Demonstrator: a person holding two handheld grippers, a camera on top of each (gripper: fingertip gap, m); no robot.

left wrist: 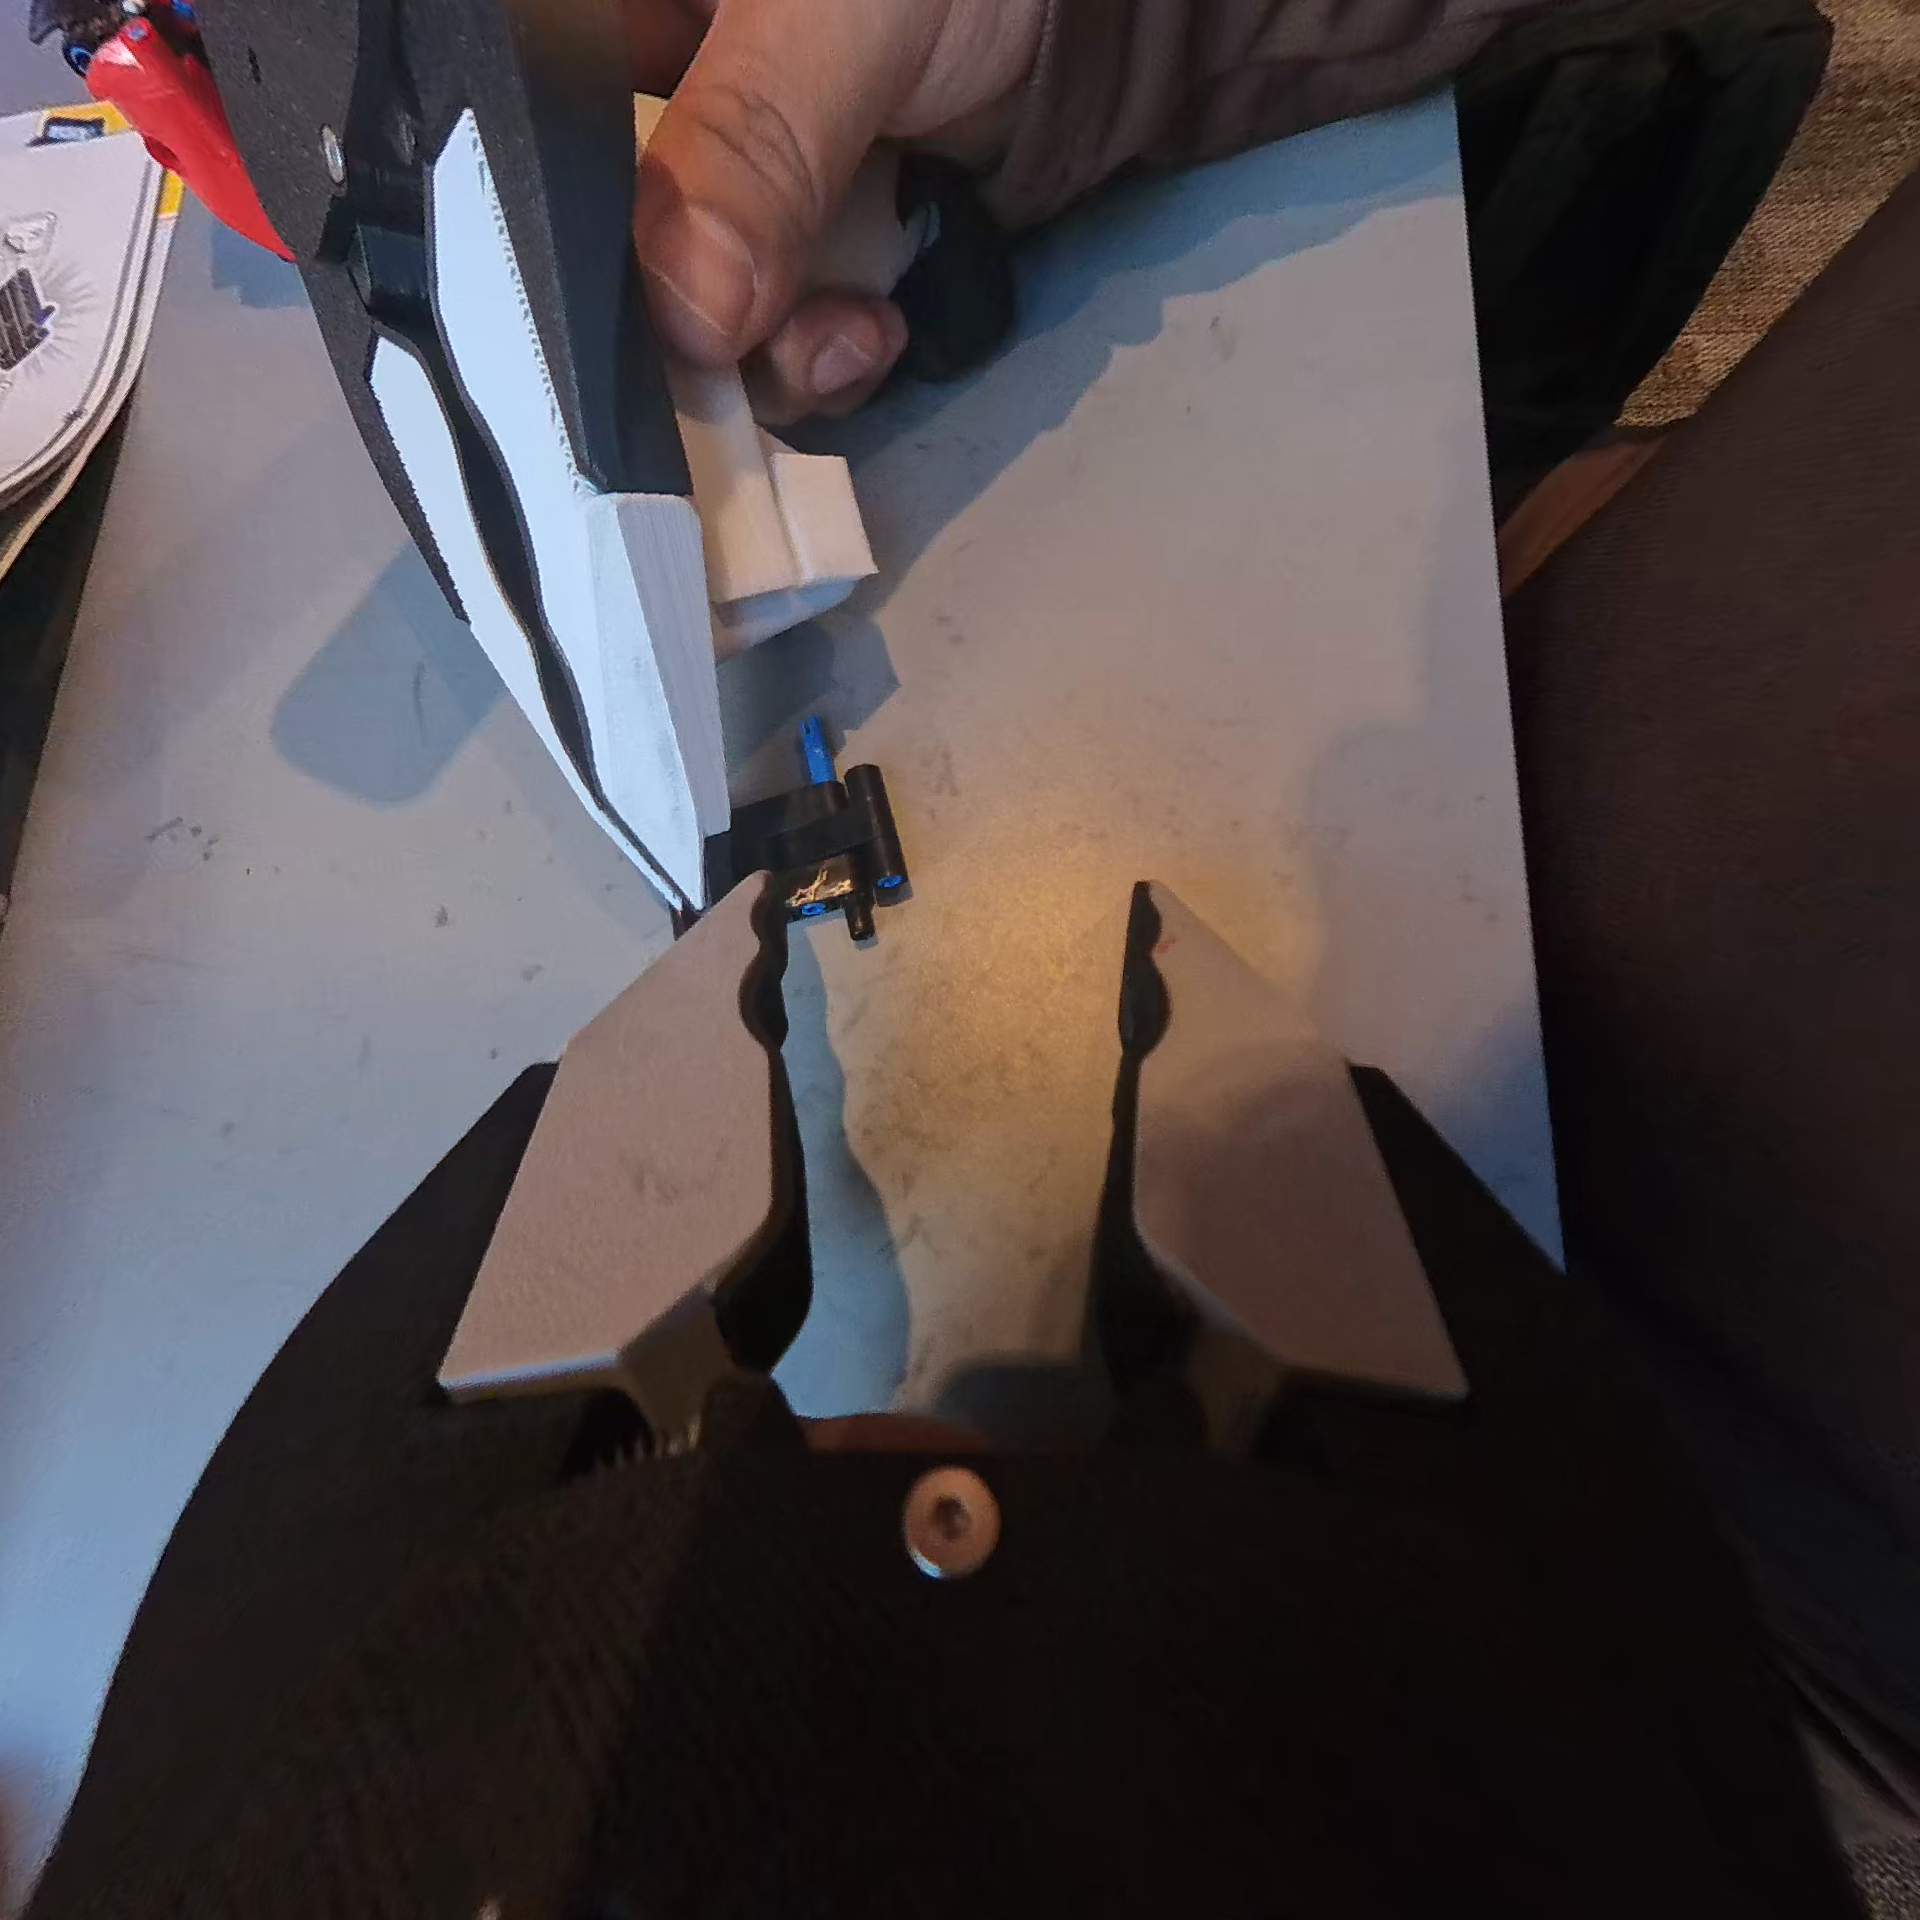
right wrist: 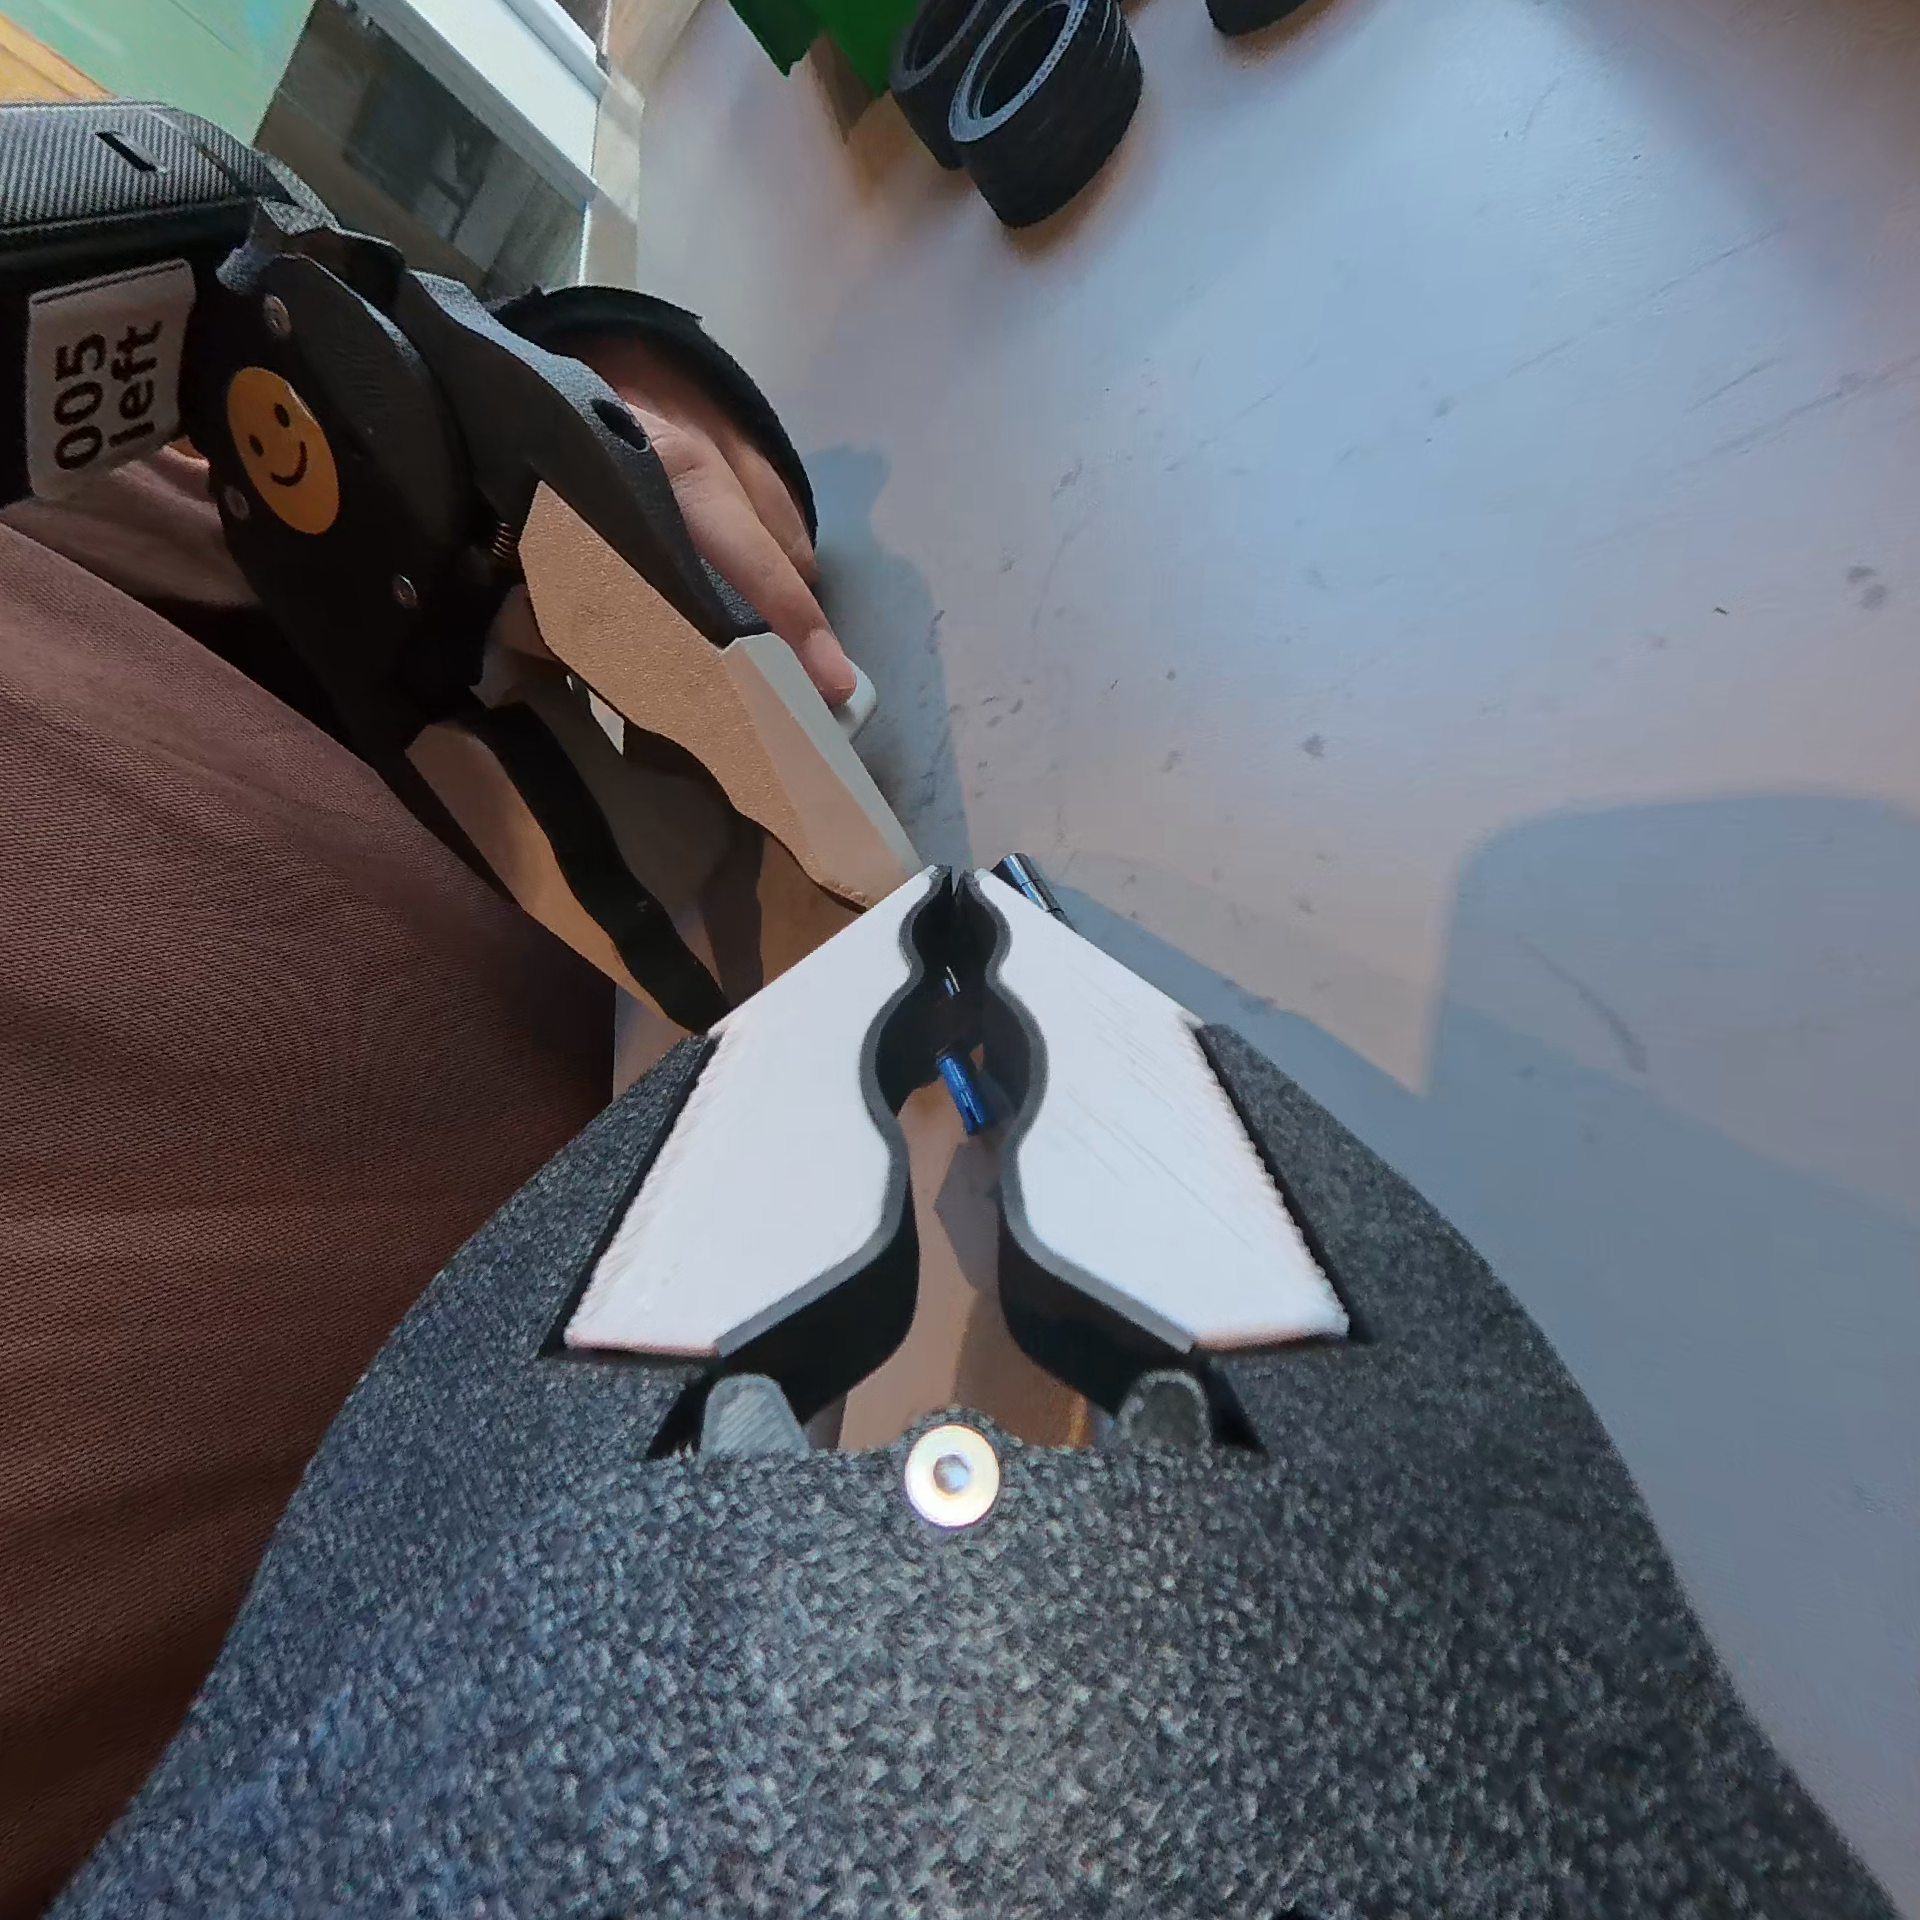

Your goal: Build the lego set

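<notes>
A small black lego assembly with blue pins hangs just above the grey table. My right gripper comes in from the upper left, its white fingers shut on the assembly's left end. In the right wrist view the right gripper is shut; a blue pin shows in the hollow between its fingers and a black bit of the assembly pokes out at the tips. My left gripper is open and empty. Its left fingertip is right at the assembly. The left gripper also shows in the right wrist view.
Black tyres and a green part lie at the table's far end. An instruction booklet sits at the left edge. The table's edge runs close on the right, with brown cloth beyond it.
</notes>
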